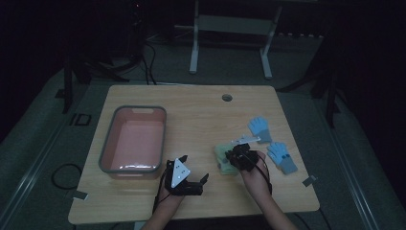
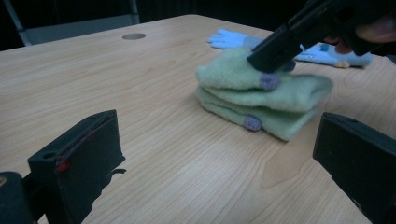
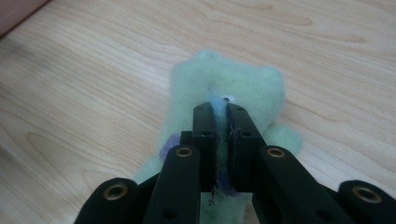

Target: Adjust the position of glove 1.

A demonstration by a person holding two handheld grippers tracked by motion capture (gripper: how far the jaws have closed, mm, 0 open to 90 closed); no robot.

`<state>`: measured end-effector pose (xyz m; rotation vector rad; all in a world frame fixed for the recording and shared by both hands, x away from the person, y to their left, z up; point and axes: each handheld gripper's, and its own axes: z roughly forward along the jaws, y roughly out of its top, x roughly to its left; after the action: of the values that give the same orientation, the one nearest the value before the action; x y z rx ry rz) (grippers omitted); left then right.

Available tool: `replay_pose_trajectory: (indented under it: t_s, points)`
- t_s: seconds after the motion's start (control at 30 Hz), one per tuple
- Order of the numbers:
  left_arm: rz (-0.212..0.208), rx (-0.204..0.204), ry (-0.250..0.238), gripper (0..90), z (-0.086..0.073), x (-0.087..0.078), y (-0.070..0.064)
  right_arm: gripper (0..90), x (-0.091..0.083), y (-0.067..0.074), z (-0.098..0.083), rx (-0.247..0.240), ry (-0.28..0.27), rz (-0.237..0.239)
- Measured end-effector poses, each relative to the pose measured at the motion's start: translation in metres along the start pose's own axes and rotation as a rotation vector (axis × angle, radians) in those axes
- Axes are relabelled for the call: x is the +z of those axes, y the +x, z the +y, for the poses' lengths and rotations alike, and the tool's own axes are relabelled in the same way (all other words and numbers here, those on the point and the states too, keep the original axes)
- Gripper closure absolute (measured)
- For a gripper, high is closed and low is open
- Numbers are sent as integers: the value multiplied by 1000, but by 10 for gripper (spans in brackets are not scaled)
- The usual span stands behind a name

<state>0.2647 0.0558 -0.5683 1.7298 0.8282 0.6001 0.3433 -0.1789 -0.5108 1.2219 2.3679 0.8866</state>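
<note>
Two pale green gloves with purple fingertips lie stacked on the wooden table, right of centre near the front. My right gripper points down onto the pile; its jaws are shut and pinch the fabric of the top green glove. The left gripper view shows that right gripper pressing into the top of the green pile. My left gripper rests low at the table's front, left of the pile, with its jaws wide open and nothing between them.
A pink bin with a grey rim stands at the left, with nothing showing inside. Two light blue gloves lie flat to the right of the green pile. A round cable hole is near the far edge.
</note>
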Motion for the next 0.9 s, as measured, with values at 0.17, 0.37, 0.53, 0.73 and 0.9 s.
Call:
replay_pose_trajectory:
  t_s: [0.17,0.37,0.53,0.73,0.9]
  points:
    - [2,2,-5,15,0,0,-1,830,4,0,-6,5,11,5]
    - [-13,6,2,14,0,0,-2,820,9,0,-10,2,18,11]
    - [-8,1,12,15,0,1,-2,777,4,-2,-10,6,13,26]
    - [-26,4,21,16,1,2,-1,688,-8,-5,-8,-16,-14,45]
    - [-36,16,25,16,1,2,-2,657,-11,-12,-6,-41,-24,52]
